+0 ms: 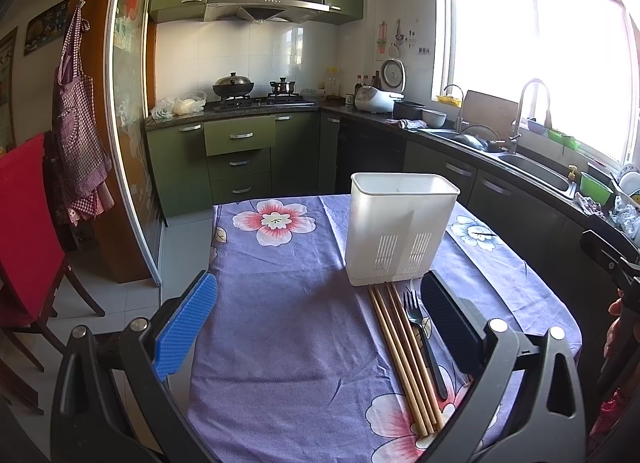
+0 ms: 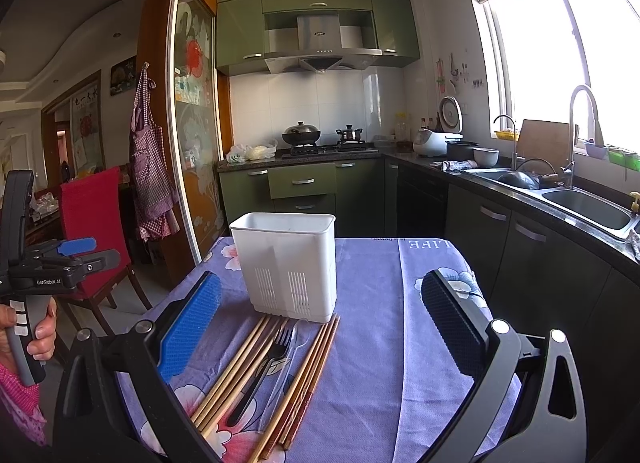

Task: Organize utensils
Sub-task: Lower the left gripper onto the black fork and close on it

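Holding both the left gripper (image 1: 318, 325) and right gripper (image 2: 320, 325) wide apart and empty, I see chopsticks (image 2: 240, 367), a black fork (image 2: 264, 371) and a clear spoon (image 2: 290, 359) lying on the tabletop (image 2: 380, 343) just before the white utensil holder (image 2: 286, 263).

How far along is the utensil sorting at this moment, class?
Nothing is done: the white holder looks empty. Nothing is in hand: the left gripper and right gripper are both open. Left: chopsticks, black fork and clear spoon lie on the tablecloth.
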The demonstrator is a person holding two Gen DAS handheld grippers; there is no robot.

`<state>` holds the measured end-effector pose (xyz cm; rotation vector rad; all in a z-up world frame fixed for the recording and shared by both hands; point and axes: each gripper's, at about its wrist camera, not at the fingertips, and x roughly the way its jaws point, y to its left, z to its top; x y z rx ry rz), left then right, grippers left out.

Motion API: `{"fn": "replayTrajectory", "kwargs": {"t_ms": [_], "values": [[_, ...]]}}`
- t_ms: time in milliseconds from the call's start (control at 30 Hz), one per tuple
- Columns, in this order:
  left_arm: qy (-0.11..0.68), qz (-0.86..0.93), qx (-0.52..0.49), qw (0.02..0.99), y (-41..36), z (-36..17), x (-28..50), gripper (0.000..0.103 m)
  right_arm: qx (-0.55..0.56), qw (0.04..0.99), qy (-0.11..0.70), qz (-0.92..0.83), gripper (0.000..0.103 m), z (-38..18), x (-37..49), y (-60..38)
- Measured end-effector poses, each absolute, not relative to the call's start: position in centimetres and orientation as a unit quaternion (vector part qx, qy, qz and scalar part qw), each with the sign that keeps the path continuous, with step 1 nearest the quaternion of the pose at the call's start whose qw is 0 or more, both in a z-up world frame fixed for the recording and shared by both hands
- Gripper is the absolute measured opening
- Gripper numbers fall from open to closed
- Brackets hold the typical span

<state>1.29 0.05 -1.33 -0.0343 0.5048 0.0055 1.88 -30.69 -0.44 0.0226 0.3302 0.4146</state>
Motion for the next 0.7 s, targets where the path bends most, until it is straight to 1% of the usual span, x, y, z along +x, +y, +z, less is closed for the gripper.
{"fn": "replayTrajectory", "kwargs": {"t_ms": [233, 400, 567, 700], "values": [[0.264, 0.001, -0.02, 0.964, 0.1, -2.0, 2.0, 0.097, 0.01, 0.963, 0.176, 0.202, 0.099, -1.1, 2.9, -30.5], [0.301, -0.001, -0.012, 0.954, -0.5, -2.5, 3.9, 0.097, 0.0, 0.956, 0.212, 0.201, 0.099, -1.9, 4.8, -30.3], [0.382, 0.003, -0.005, 0.924, -1.6, -4.3, 7.5, 0.097, -0.005, 0.944, 0.272, 0.185, 0.099, -3.3, 7.8, -30.3], [0.458, -0.018, -0.024, 0.889, -2.4, -6.9, 10.8, 0.097, 0.026, 0.927, 0.327, 0.18, 0.099, -4.9, 10.1, -31.5]]}}
